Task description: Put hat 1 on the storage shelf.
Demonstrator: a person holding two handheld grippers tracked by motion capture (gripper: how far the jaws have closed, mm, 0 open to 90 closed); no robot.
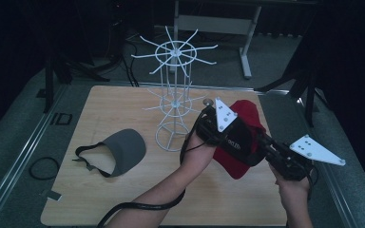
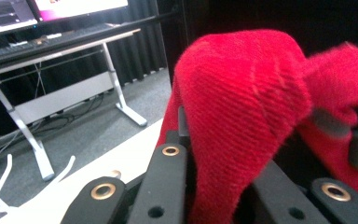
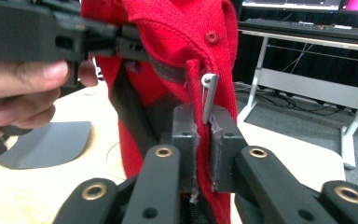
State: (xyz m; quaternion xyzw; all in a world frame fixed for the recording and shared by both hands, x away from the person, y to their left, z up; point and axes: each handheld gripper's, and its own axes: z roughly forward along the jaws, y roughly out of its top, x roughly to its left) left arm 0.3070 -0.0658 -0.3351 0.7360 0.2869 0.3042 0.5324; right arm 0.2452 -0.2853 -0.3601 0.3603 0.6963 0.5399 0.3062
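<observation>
A red cap (image 1: 248, 113) hangs in the air over the right side of the table, held between both grippers. My left gripper (image 1: 235, 137) comes from the left and is shut on the cap's red fabric (image 2: 242, 93), which bulges over its jaws. My right gripper (image 3: 203, 140) comes in from the lower right, its pads pinched on the cap's back strap (image 3: 193, 88) just below a small metal buckle (image 3: 208, 93). The left gripper (image 3: 135, 42) and the hand holding it also appear at the upper left of the right gripper view.
A white wire display rack (image 1: 173, 95) with radiating hooks stands mid-table, just left of the cap. A grey visor (image 1: 123, 149) lies on the wooden table (image 1: 123, 199) at the left. A desk frame (image 1: 244, 42) stands on the floor beyond the table.
</observation>
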